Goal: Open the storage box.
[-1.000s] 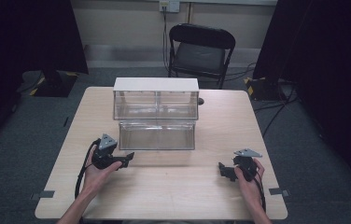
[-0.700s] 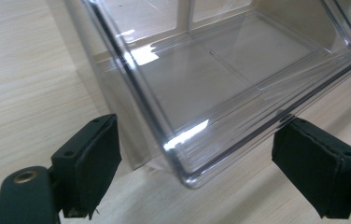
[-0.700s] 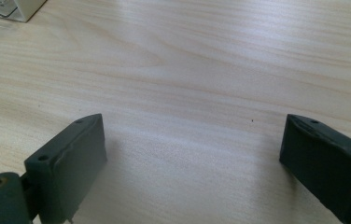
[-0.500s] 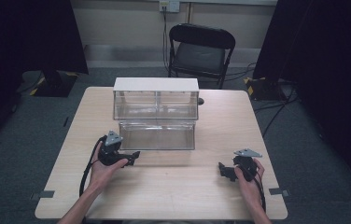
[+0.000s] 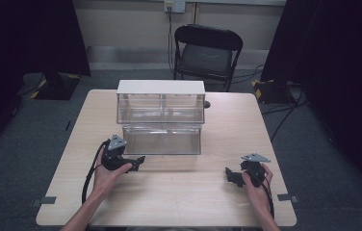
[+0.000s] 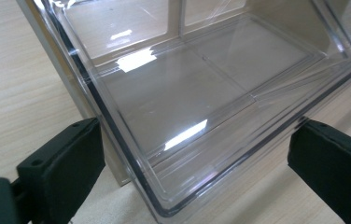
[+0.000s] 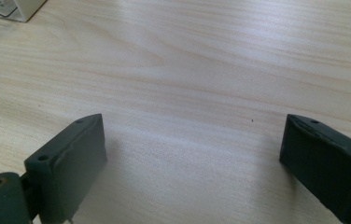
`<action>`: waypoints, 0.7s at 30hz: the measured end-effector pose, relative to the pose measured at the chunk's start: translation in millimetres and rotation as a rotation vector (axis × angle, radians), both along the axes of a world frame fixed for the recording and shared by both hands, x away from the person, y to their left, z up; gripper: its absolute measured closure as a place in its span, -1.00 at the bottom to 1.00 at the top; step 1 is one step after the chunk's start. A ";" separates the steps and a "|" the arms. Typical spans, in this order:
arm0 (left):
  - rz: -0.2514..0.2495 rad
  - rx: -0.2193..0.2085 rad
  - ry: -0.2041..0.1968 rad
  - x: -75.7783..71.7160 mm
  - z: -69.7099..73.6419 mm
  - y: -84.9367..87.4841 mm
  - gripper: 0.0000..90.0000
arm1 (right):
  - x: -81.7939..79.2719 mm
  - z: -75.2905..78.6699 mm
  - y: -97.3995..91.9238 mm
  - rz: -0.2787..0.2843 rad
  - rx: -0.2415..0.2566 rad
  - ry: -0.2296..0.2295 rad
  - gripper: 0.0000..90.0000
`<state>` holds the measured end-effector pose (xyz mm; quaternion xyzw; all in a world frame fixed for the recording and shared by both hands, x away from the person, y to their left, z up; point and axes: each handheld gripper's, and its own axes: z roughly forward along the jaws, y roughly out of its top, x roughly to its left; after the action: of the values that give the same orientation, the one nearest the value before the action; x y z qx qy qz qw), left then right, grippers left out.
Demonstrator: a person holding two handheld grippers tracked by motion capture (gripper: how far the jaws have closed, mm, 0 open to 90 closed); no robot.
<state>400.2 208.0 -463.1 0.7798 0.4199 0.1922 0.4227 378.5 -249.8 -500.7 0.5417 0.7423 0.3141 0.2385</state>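
Two spread jaws flanking drawer (image 6: 201, 107) corner

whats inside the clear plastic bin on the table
Nothing visible: the lower tray of the clear bin looks empty through its walls. The upper compartments look empty too, though glare hides some of them.

Left gripper (image 5: 138, 160) held low in the left hand (image 5: 106, 169), jaws spread wide and pointing right; right gripper (image 5: 229, 175) in the right hand (image 5: 256, 182), jaws likewise wide apart, pointing left.
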 end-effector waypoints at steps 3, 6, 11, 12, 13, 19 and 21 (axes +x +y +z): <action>-0.002 0.006 0.000 -0.1 0.2 0.1 -0.93 | 0.0 0.0 0.0 0.000 0.000 0.000 -0.86; -0.009 0.014 -0.008 0.0 0.5 1.0 -0.92 | 0.0 0.0 0.0 0.000 0.000 0.000 -0.86; -0.008 0.015 -0.008 -1.0 1.1 1.7 -0.89 | 0.0 0.0 0.0 0.000 0.000 0.000 -0.86; -0.007 0.008 -0.006 -1.3 0.9 1.6 -0.89 | 0.0 0.0 0.0 0.000 0.000 0.000 -0.86; -0.010 0.010 -0.009 -1.2 1.0 1.9 -0.89 | 0.0 0.0 0.0 0.000 0.000 0.000 -0.86; -0.014 0.017 -0.011 -1.9 1.3 2.8 -0.86 | 0.0 0.0 0.0 0.000 0.000 0.000 -0.86; -0.011 0.019 -0.013 -2.4 1.5 3.1 -0.86 | 0.0 0.0 0.0 0.000 0.000 0.001 -0.86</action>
<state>397.9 211.1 -461.6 0.7847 0.4111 0.1990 0.4191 378.5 -249.8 -500.7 0.5418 0.7424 0.3140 0.2382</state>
